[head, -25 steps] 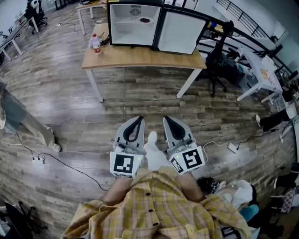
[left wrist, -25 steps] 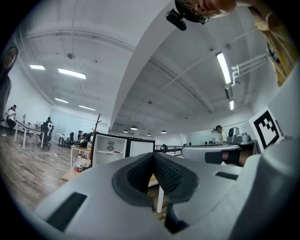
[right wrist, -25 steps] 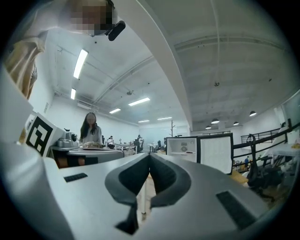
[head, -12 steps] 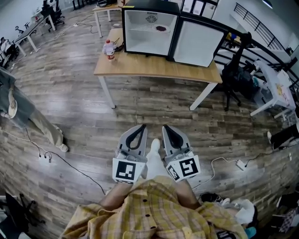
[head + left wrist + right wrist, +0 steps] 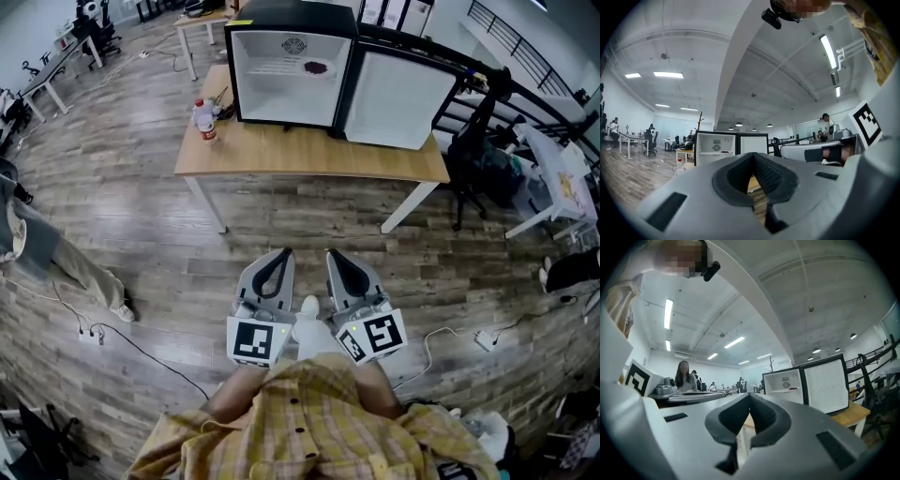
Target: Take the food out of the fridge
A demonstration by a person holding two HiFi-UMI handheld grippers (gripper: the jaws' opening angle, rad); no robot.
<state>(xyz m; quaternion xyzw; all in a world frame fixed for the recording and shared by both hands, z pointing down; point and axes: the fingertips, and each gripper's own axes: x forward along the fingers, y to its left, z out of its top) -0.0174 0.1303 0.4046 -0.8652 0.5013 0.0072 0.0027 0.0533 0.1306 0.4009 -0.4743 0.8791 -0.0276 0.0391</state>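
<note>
Closest in, both grippers sit level in front of the person's shirt. The left gripper point(image 5: 283, 253) is clenched with its tips together and nothing in it. The right gripper point(image 5: 334, 254) is clenched and empty as well. A white shoe point(image 5: 307, 307) shows between them on the wood floor.

A cable point(image 5: 141, 349) runs across the floor to the left. A second one point(image 5: 441, 339) lies to the right, near the feet. Either could catch a foot on the walk in, and a stumble would send the grippers into the table.

The table point(image 5: 309, 150) stands well ahead. A bottle point(image 5: 203, 119) is at its left end, just beside the fridge. A wide reach by the left gripper could knock it over.

The fridge point(image 5: 281, 94) is on the table with its door point(image 5: 398, 89) swung open to the right. The right gripper could bump the door if it comes in from that side.

The food point(image 5: 317, 67) is a small dark thing on the upper shelf, towards the right. It is too small to tell what it is or whether it lies on a plate. Both jaws must open before reaching in, because shut tips would only push the food back. The shelf space looks low, so a high approach could hit the fridge's top edge.
</note>
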